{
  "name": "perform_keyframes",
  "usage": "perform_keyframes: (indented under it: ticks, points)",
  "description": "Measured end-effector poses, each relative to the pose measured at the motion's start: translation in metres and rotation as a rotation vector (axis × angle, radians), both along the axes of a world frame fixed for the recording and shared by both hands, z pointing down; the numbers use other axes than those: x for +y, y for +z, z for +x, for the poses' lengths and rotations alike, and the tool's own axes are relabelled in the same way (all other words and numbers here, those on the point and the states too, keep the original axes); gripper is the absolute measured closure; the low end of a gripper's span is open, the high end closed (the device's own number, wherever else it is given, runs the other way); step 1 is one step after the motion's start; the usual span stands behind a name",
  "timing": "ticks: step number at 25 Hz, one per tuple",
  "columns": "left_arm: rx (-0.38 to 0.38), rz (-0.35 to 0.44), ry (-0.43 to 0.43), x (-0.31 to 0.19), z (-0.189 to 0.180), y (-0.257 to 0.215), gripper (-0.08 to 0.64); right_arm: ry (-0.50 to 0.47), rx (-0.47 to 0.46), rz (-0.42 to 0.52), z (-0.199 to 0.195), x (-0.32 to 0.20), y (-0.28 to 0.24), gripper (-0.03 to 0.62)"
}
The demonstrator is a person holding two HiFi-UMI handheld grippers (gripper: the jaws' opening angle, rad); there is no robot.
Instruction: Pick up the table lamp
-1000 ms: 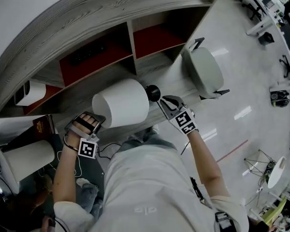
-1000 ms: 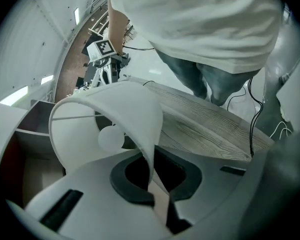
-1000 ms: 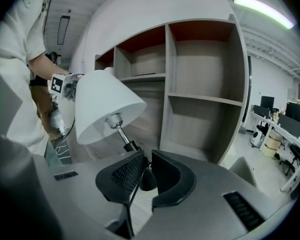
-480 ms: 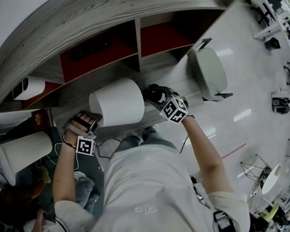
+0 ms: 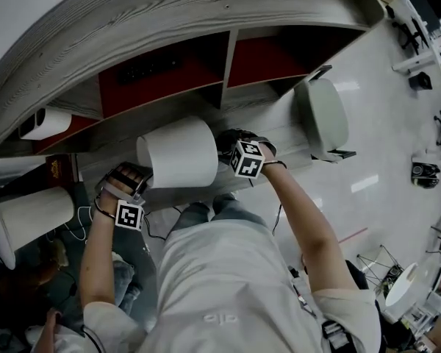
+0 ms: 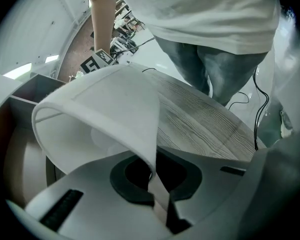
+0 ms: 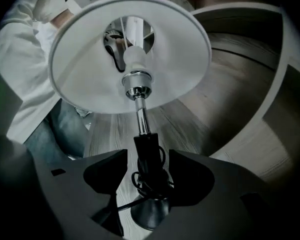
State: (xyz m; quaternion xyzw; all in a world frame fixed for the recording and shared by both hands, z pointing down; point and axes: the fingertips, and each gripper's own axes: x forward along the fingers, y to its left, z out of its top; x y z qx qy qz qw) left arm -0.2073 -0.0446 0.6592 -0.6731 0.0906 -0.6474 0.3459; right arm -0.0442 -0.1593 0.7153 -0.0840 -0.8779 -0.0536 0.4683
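The table lamp lies tilted on the grey wooden desk (image 5: 279, 142), its white drum shade (image 5: 178, 153) toward the left hand. My left gripper (image 5: 125, 186) is shut on the shade's lower rim; in the left gripper view the thin shade wall (image 6: 105, 119) runs down into the closed left gripper (image 6: 156, 178). My right gripper (image 5: 231, 144) is at the lamp's base end. In the right gripper view the right gripper (image 7: 147, 156) has just been opening and stands open. The black stem (image 7: 148, 154) with wound cord lies between the jaws, untouched. The dark base (image 7: 150, 211) is below, the shade (image 7: 130, 54) above.
Behind the desk runs a curved shelf unit with red back panels (image 5: 154, 87). A grey chair (image 5: 323, 112) stands at the right. A second white lampshade (image 5: 33, 215) and loose cables (image 5: 81, 230) are at the left, and a white cylinder (image 5: 48, 123) lies in a shelf.
The right gripper has moved left from beside the lamp's base onto its stem and has opened. The left gripper has sunk a little, still gripping the shade's rim.
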Motion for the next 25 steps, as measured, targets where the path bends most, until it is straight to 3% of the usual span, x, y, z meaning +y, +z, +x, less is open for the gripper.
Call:
perform_keyframes:
  ticks: [7, 17, 22, 25]
  points:
    - [0.029, 0.000, -0.052, 0.006, -0.004, 0.011, 0.543, -0.086, 0.063, -0.023, -0.024, 0.006, 0.016, 0.321]
    - [0.105, -0.094, -0.166, 0.039, -0.003, 0.039, 0.544, -0.209, 0.155, 0.023, -0.038, 0.014, 0.035, 0.380]
    - [0.178, -0.031, -0.205, 0.040, 0.002, 0.047, 0.544, -0.264, 0.249, 0.062, -0.040, 0.018, 0.046, 0.394]
    - [0.191, -0.058, -0.222, 0.048, 0.003, 0.053, 0.543, -0.269, 0.289, 0.060, -0.041, 0.020, 0.048, 0.407]
